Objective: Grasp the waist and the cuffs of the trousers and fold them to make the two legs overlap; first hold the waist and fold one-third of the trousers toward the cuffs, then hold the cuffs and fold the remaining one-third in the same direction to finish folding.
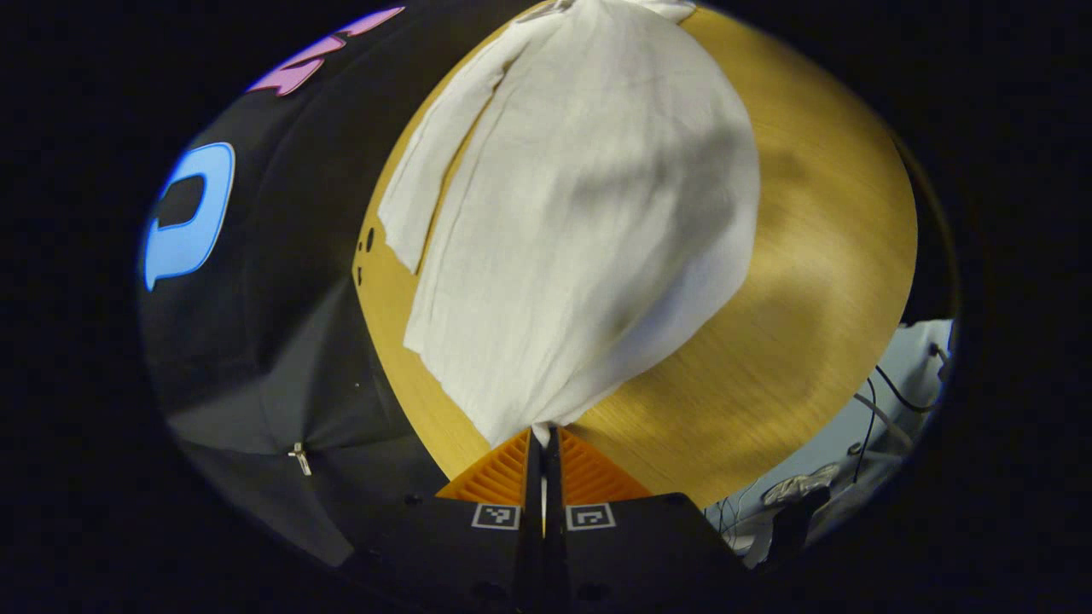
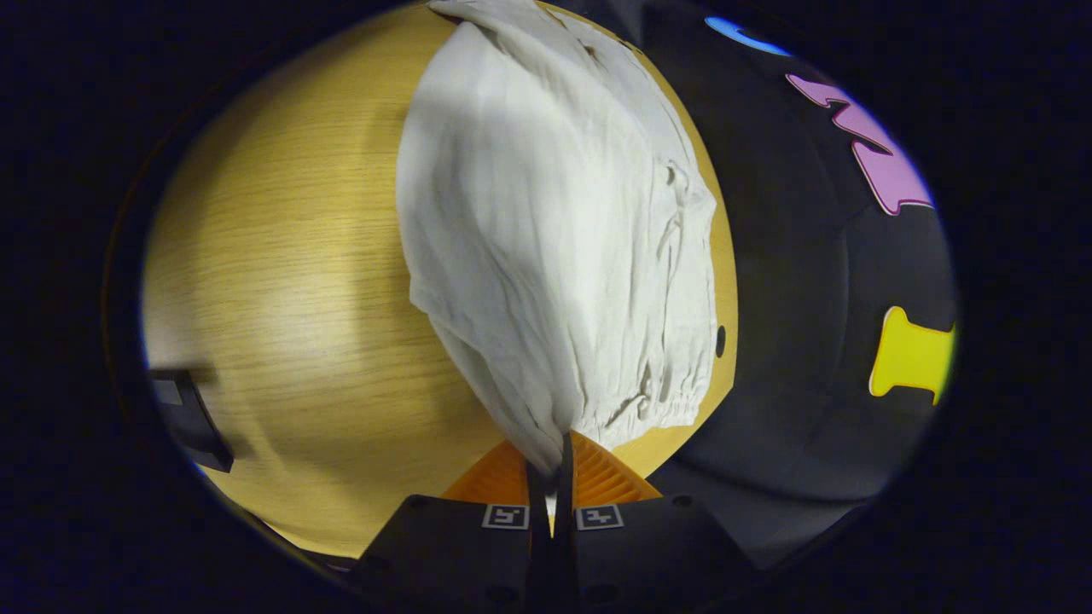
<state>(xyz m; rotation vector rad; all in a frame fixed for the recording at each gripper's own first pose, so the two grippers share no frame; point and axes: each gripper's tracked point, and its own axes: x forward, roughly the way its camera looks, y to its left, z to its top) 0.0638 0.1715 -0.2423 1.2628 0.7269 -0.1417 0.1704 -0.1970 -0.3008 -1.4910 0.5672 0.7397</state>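
Note:
White trousers (image 1: 580, 213) lie spread over a round wooden table (image 1: 819, 281). In the left gripper view my left gripper (image 1: 543, 437) is shut on a corner of the trousers, the cuff end, and the cloth rises taut from the table to its tips. A second leg (image 1: 426, 179) peeks out along the left side. In the right gripper view my right gripper (image 2: 553, 460) is shut on the gathered waist end of the trousers (image 2: 554, 239), with the elastic waistband (image 2: 674, 384) bunched just to its right. The cloth lifts off the table (image 2: 290, 281) toward the fingers.
The black booth wall (image 1: 256, 341) stands close behind the table's edge. Cables and pale equipment (image 1: 887, 409) lie beyond the table at the lower right of the left gripper view. A dark object (image 2: 192, 418) sits at the table's left edge in the right gripper view.

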